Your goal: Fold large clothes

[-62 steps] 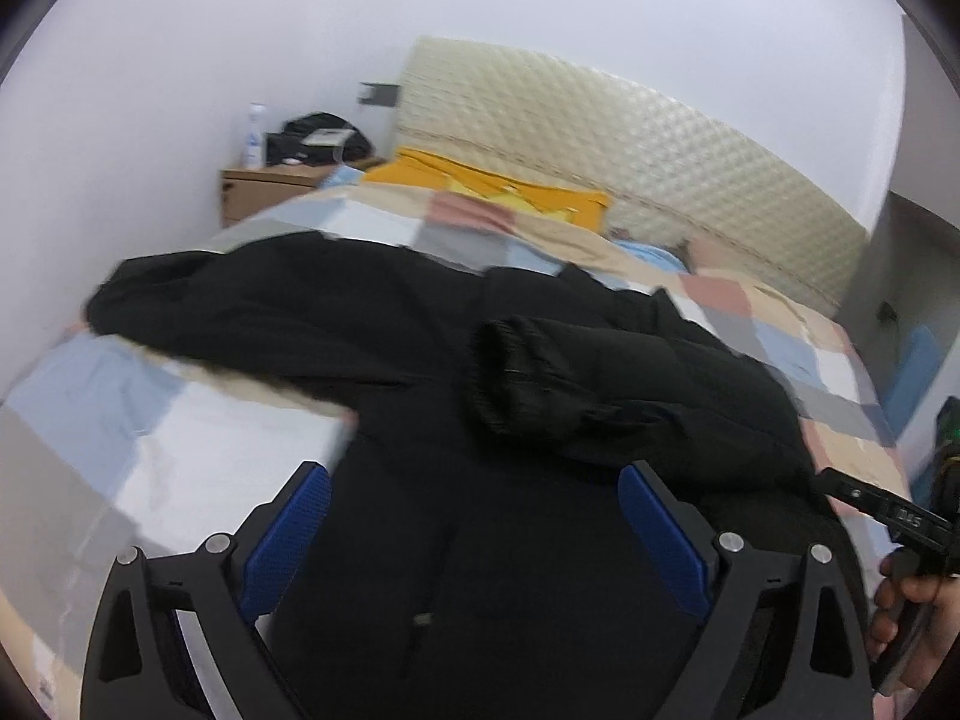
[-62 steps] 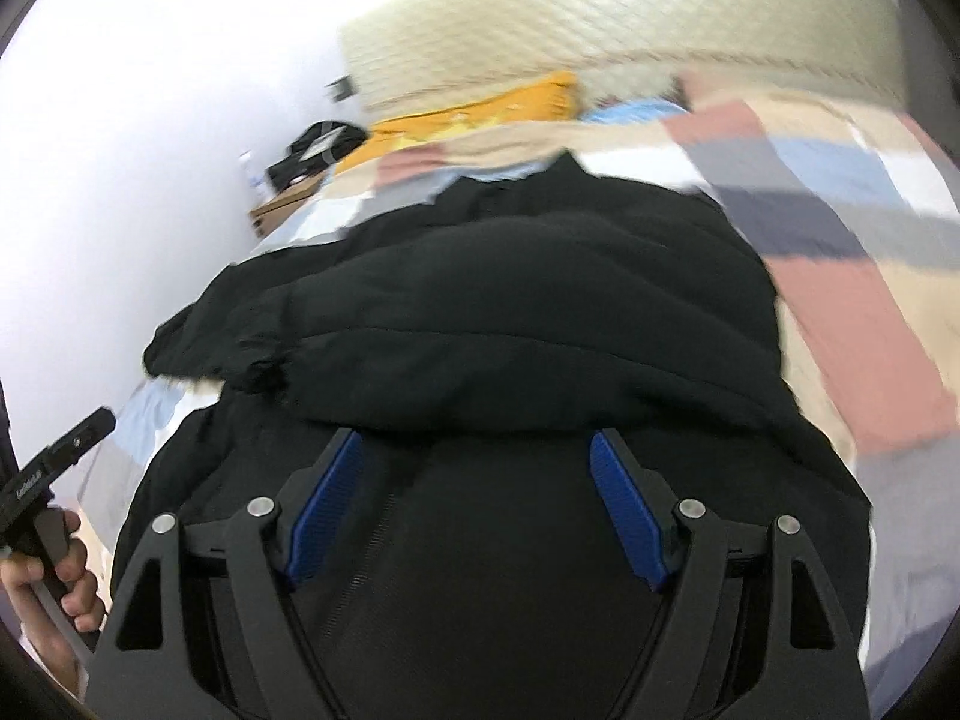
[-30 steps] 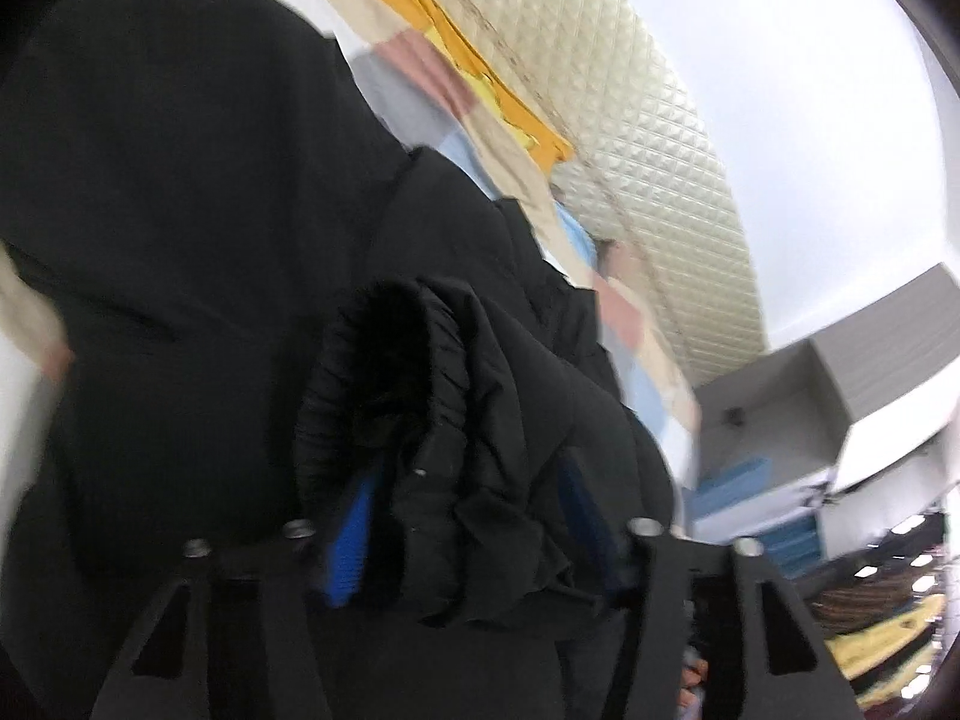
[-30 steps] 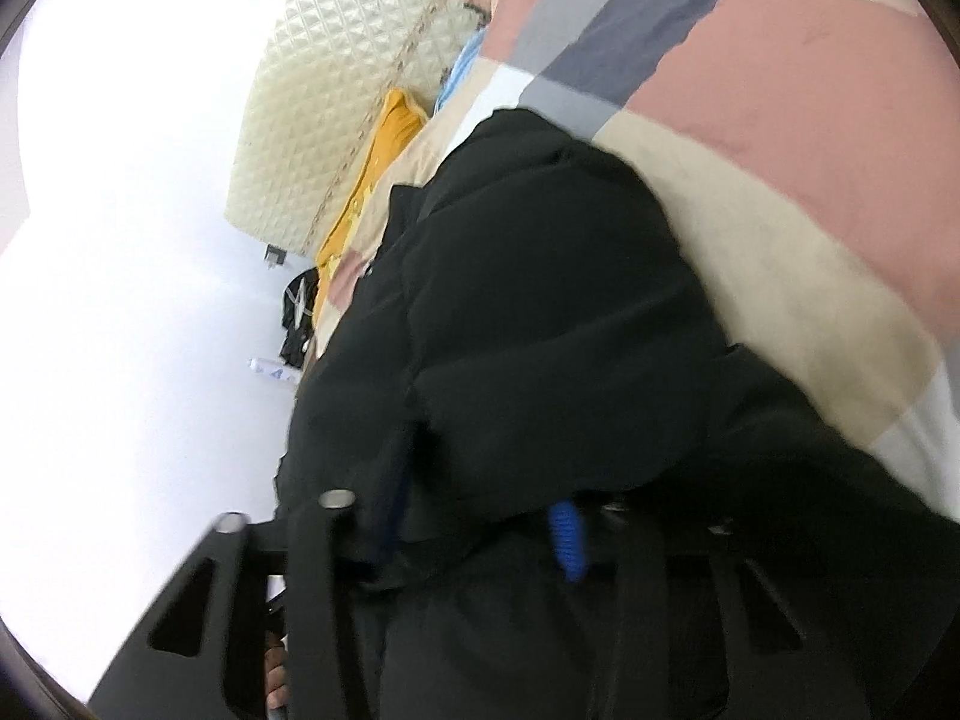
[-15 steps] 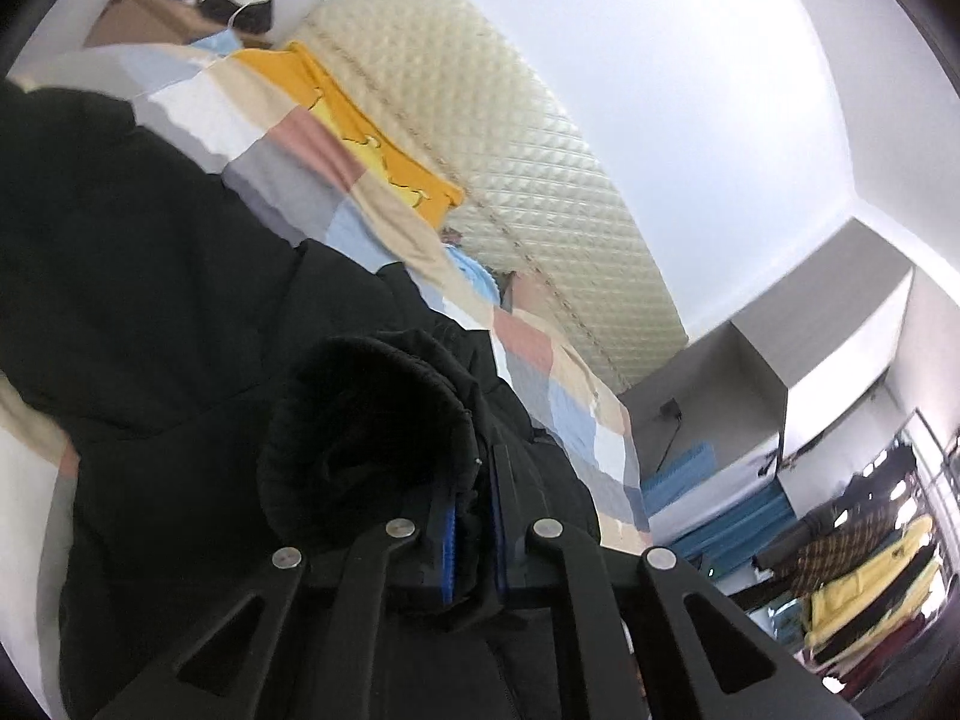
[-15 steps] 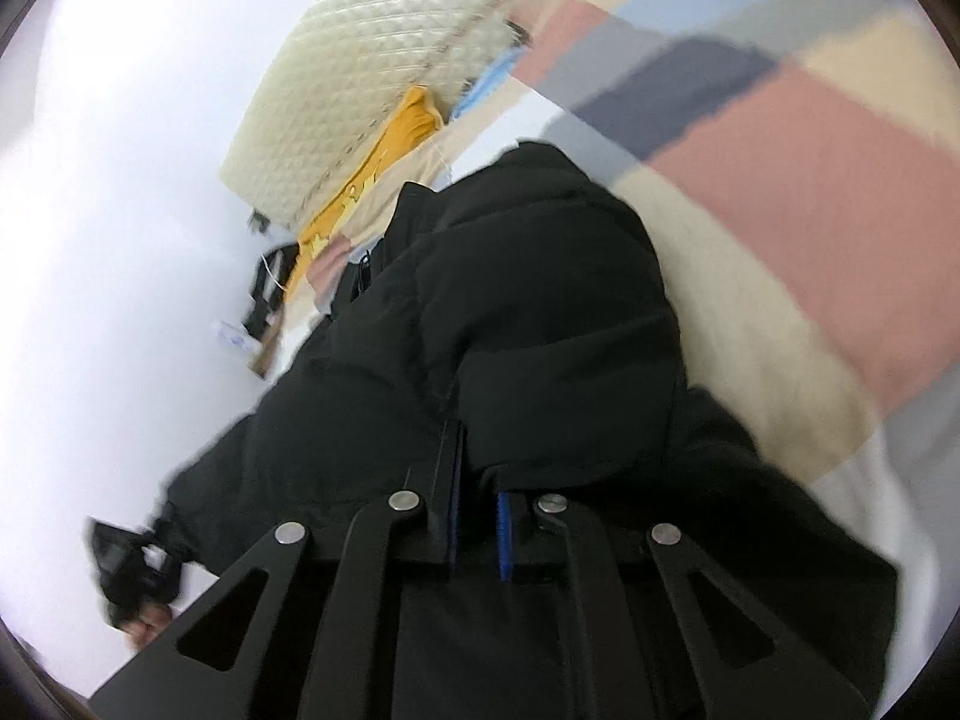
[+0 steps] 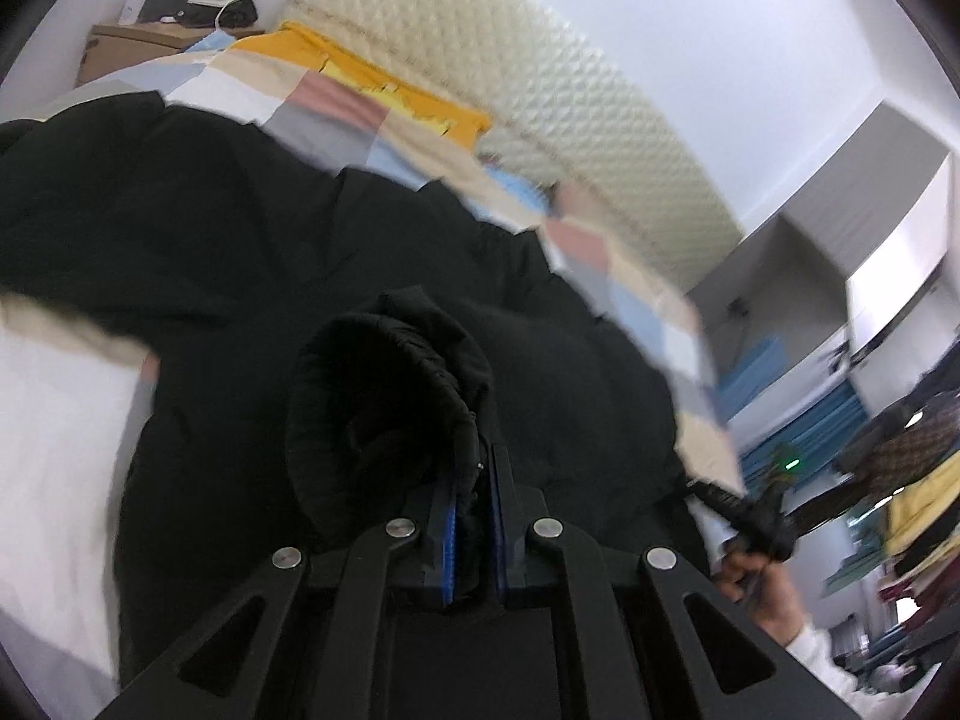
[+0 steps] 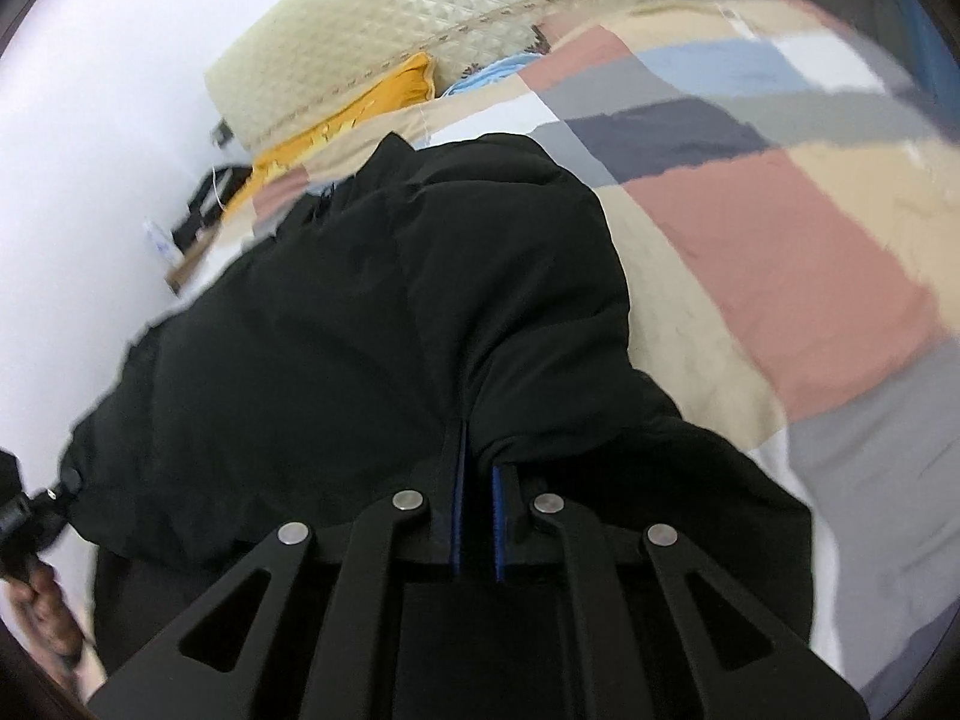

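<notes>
A large black padded jacket (image 7: pixel 240 252) lies spread over a patchwork bed. In the left wrist view my left gripper (image 7: pixel 474 510) is shut on the elastic cuff of a black sleeve (image 7: pixel 384 396), which bulges up in front of the blue pads. In the right wrist view my right gripper (image 8: pixel 477 474) is shut on a thick fold of the same jacket (image 8: pixel 360 324); the fabric rises lifted from between the pads. The other gripper shows at the edge of each view: at the right (image 7: pixel 750 516) and at the far left (image 8: pixel 24 516), each in a hand.
The bed's checked cover (image 8: pixel 780 252) lies bare to the right of the jacket. A yellow pillow (image 7: pixel 372 78) and a quilted cream headboard (image 7: pixel 540 90) are at the far end. A wooden nightstand (image 7: pixel 132 42) with a bottle stands beside them. Hanging clothes (image 7: pixel 900 480) are at the right.
Both grippers closed from wide open onto the jacket, the left on the sleeve cuff, the right on a fold. Both then rose and rolled, lifting fabric off the bed.
</notes>
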Available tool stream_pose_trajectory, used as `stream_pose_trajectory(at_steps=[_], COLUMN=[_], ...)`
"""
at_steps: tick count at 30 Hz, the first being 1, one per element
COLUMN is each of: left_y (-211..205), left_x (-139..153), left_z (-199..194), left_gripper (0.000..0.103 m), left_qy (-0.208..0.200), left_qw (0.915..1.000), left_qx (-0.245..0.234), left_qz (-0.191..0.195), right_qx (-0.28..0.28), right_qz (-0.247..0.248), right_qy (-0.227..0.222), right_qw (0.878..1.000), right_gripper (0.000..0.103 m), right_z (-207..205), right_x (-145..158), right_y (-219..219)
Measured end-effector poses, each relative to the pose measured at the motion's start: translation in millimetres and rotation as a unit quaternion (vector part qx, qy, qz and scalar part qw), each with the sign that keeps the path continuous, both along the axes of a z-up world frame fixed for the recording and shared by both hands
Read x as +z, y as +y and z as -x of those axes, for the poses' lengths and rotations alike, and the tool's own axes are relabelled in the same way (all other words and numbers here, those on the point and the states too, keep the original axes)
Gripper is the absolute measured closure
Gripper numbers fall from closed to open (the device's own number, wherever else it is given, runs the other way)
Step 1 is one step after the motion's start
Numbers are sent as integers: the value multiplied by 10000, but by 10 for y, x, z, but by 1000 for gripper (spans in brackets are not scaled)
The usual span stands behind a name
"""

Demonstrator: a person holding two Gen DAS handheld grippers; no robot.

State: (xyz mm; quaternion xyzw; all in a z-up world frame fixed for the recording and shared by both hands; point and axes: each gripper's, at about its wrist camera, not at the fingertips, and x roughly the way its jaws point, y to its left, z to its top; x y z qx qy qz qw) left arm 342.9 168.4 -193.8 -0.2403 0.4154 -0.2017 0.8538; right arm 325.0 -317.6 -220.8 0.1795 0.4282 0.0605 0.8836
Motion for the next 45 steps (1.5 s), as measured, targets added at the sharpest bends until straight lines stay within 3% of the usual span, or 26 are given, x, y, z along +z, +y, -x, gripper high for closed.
stream_pose_trajectory(at_steps=[5, 8, 14, 17, 19, 21, 23, 26, 29, 31, 33, 34, 36, 40, 45], left_y=[-202, -292, -203, -127, -75, 21, 118, 201, 193, 124, 61, 11, -66, -74, -199], left_x=[-134, -181, -176, -147, -123, -105, -77, -124, -248, -380, -479, -496, -431, 9, 470], left_z=[-8, -29, -79, -117, -139, -156, -155, -298, -510, -676, -770, -800, -819, -880, -992], left_gripper=[94, 94, 94, 93, 83, 36, 23, 24, 25, 37, 58, 64, 87, 93, 94], left_qy=[246, 279, 245, 233, 283, 322, 180, 295, 459, 614, 772, 795, 704, 20, -693], left_qw=[9935, 9895, 9934, 9972, 9990, 9985, 9961, 9906, 9875, 9849, 9833, 9847, 9906, 9980, 9958], left_qx=[38, 52, 199, 188, 211, 308, 414, 460, 510, 485, 496, 464, 396, 459, 426], left_qz=[-1110, -1418, -1104, -689, -269, 304, 753, 1253, 1421, 1547, 1572, 1482, 1102, 426, -422], right_qx=[83, 76, -3, -25, -44, -55, -61, -98, -102, -102, -118, -132, -162, -222, -244], right_qz=[473, 713, 804, 785, 753, 742, 737, 649, 645, 654, 665, 668, 653, 735, 919], right_qy=[14, -3, 30, 39, 49, 59, 62, 80, 80, 80, 75, 68, 40, -148, -453], right_qw=[9988, 9974, 9968, 9969, 9971, 9972, 9972, 9978, 9978, 9978, 9977, 9977, 9977, 9969, 9944], right_gripper=[96, 96, 96, 96, 96, 96, 96, 96, 96, 96, 96, 96, 96, 96, 96], right_z=[29, 32, 22, 31, 43, 40, 41, 43, 46, 51, 58, 61, 62, 91, 106], right_x=[-42, -84, -133, -139, -134, -131, -129, -131, -126, -126, -124, -121, -119, -62, 57], right_y=[104, 177, 237, 229, 245, 268, 267, 258, 263, 254, 255, 256, 254, 305, 453])
